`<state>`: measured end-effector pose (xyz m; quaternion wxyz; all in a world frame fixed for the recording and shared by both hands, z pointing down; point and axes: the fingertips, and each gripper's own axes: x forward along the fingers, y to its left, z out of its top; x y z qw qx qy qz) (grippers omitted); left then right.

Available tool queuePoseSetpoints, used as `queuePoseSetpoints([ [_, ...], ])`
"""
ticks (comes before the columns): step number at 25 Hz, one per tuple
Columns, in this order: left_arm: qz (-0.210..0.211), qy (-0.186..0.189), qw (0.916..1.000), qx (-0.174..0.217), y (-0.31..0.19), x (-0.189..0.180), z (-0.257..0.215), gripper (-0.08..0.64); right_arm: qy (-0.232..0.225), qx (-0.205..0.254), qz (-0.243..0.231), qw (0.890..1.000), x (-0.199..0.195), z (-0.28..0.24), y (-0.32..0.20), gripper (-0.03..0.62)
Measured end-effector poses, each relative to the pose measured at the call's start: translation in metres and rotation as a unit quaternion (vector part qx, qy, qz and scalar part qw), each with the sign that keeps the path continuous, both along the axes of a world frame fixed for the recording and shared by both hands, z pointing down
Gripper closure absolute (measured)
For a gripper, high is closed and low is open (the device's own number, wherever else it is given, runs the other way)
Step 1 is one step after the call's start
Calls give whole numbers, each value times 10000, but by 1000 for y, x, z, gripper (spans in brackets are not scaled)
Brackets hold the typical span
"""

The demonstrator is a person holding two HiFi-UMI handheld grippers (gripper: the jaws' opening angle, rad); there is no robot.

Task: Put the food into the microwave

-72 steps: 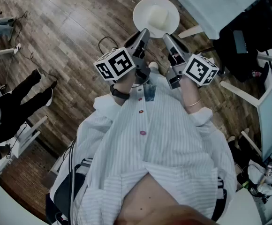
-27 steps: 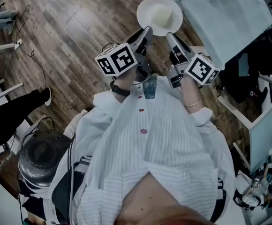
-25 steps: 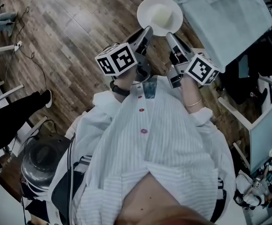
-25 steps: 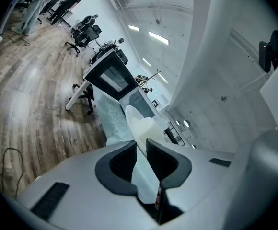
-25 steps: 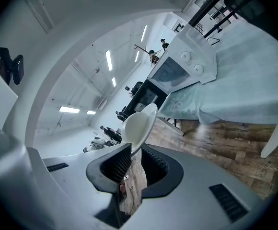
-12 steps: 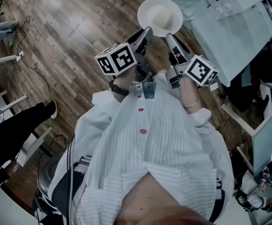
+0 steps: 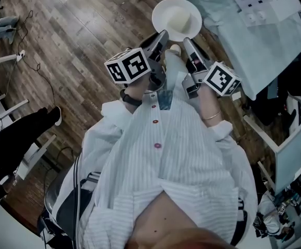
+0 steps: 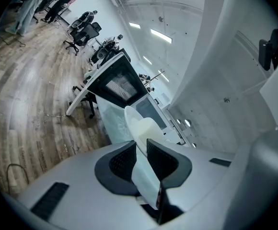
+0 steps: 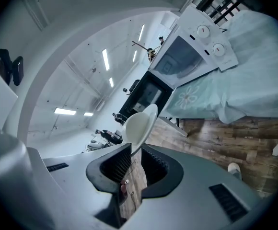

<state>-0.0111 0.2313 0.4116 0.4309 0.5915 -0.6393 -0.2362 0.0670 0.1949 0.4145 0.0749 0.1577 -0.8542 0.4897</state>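
**Carrying step, as I watched it from my remote station.** Nearest, the left gripper and the right gripper were each narrowed onto the near rim of the round, smooth white plate. They gripped one at either side, with ribbed black pads clamping the thin edge. The plate hung in the air just ahead of both tips, above the dark wood-grain plank floor.

On the plate, just beyond the pads, lay the pale, matte, soft-edged block of food; I could not tell its kind.

Farther ahead, to the right of the right gripper, stood the white box-shaped microwave. It had a dark glass door and two round dials. It sat on a pale green, flower-printed cloth that draped in soft folds.

The door looked closed to me, and I judged the approach under way with the food not yet inside. The next move called for keeping the plate level, then resting it on the cloth or freeing one gripper to open the door. The glossy rim could slip in so shallow a pinch.
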Motion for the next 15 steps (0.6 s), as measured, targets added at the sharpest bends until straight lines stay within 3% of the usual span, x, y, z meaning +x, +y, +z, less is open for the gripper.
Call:
queuePoseSetpoints([
  [7, 87, 14, 10000, -35, -36, -11, 4, 489, 39, -15, 64, 10000, -11, 5, -35, 518],
  [15, 176, 3, 9998, -116, -105, -54, 7, 489, 38, -164, 138, 9998, -53, 9, -103, 518],
])
